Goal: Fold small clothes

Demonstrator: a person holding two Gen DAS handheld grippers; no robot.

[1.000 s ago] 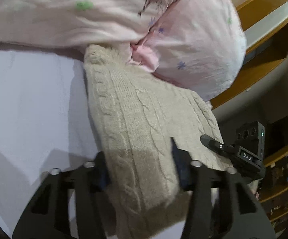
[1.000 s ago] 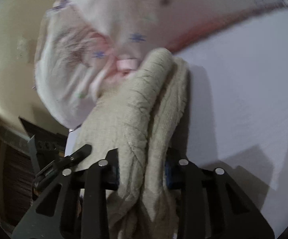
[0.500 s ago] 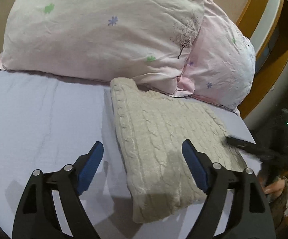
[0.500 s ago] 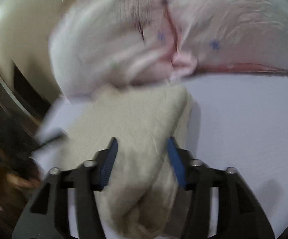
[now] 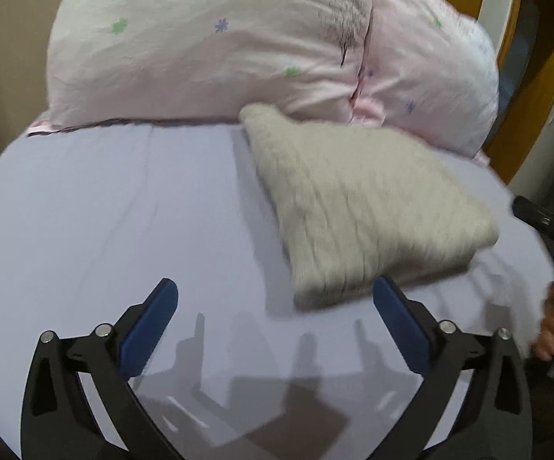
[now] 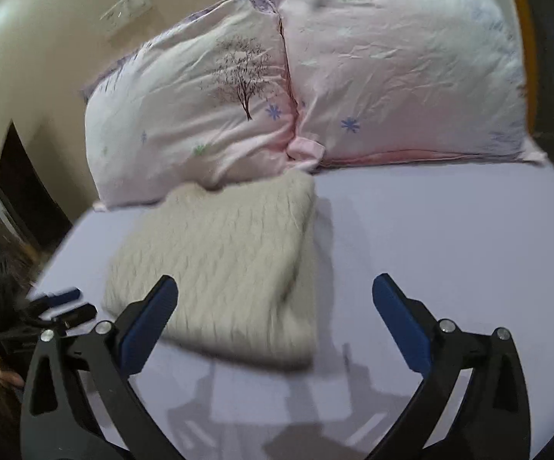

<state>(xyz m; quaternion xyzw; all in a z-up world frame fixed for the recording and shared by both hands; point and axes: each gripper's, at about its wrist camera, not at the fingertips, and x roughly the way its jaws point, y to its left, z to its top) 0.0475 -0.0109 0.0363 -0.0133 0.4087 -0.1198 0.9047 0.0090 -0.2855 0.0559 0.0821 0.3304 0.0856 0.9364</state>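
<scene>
A folded beige cable-knit sweater lies on the lilac bed sheet, its far corner against the pillows. It also shows in the right wrist view. My left gripper is open and empty, held above the sheet just short of the sweater's near corner. My right gripper is open and empty, with its left finger over the sweater's near edge. The left gripper shows at the left edge of the right wrist view.
Two pink pillows with flower and tree prints lean at the head of the bed. A wooden headboard frame stands at the right. A hand shows at the bed's right edge.
Both grippers have let go of the sweater, opened wide and pulled back. The sweater now lies folded on the sheet.
</scene>
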